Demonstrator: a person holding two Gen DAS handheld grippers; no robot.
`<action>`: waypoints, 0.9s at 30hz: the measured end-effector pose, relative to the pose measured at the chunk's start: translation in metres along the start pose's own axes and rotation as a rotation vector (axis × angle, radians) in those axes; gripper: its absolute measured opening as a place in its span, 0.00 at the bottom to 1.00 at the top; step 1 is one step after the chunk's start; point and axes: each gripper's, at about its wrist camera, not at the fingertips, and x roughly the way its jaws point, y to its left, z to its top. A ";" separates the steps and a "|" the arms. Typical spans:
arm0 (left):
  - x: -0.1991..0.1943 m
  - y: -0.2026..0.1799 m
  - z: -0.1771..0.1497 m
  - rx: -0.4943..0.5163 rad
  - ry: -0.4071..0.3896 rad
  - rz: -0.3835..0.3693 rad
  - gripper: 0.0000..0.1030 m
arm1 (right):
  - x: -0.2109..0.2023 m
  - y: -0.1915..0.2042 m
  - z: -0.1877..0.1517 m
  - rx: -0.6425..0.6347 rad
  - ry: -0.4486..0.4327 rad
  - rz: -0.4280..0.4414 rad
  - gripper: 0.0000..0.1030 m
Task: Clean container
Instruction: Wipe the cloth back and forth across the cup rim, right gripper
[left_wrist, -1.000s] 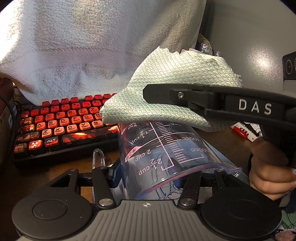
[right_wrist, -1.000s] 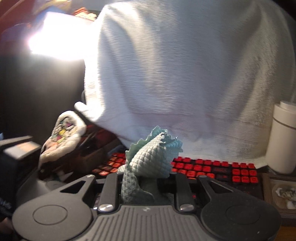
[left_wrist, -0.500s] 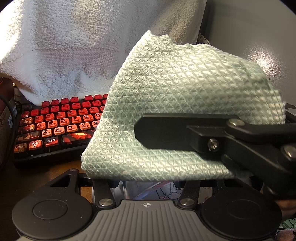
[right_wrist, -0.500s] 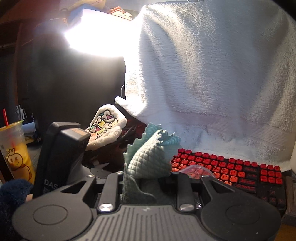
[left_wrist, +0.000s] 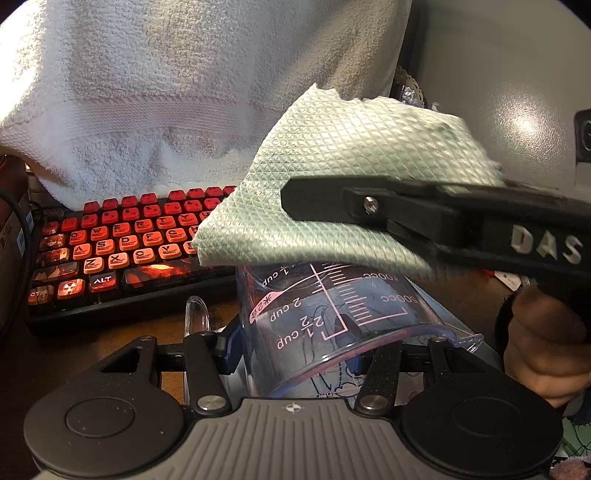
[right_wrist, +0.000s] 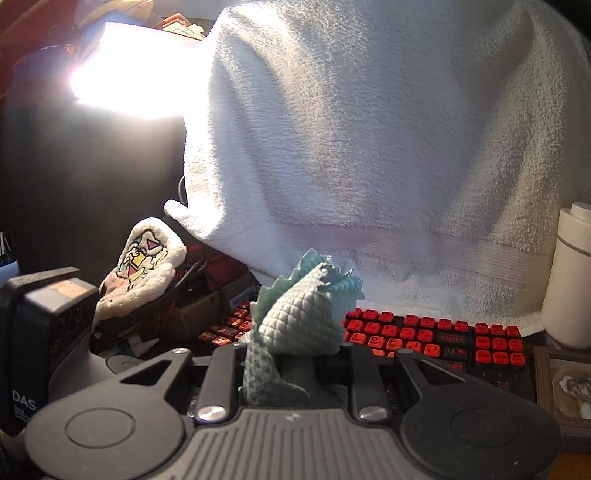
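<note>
Change since half a second ago: green cloth, then covering the measuring cup in the left wrist view, now drawn back toward 1 o'clock; cup wall and markings exposed again.

White towel: draped behind, 12 o'clock.
Red keyboard: on tabletop, 9 o'clock of the cup.
Measuring cup: clear, lying tilted, rim toward the camera, clamped in left gripper jaws.
Right gripper: jaws closed on the cloth.

Handling note: keep the cup steady; probably feed bunched cloth along the wall with even pressure.
</note>
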 end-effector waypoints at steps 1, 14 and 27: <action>-0.001 0.004 -0.001 0.000 0.000 0.000 0.49 | -0.001 0.002 -0.001 -0.007 -0.001 0.008 0.22; -0.001 0.008 -0.003 0.012 0.001 0.004 0.49 | -0.011 0.025 -0.007 -0.062 0.006 0.145 0.20; -0.013 0.031 -0.011 0.013 0.001 0.005 0.49 | 0.003 0.001 0.001 -0.008 0.001 -0.001 0.19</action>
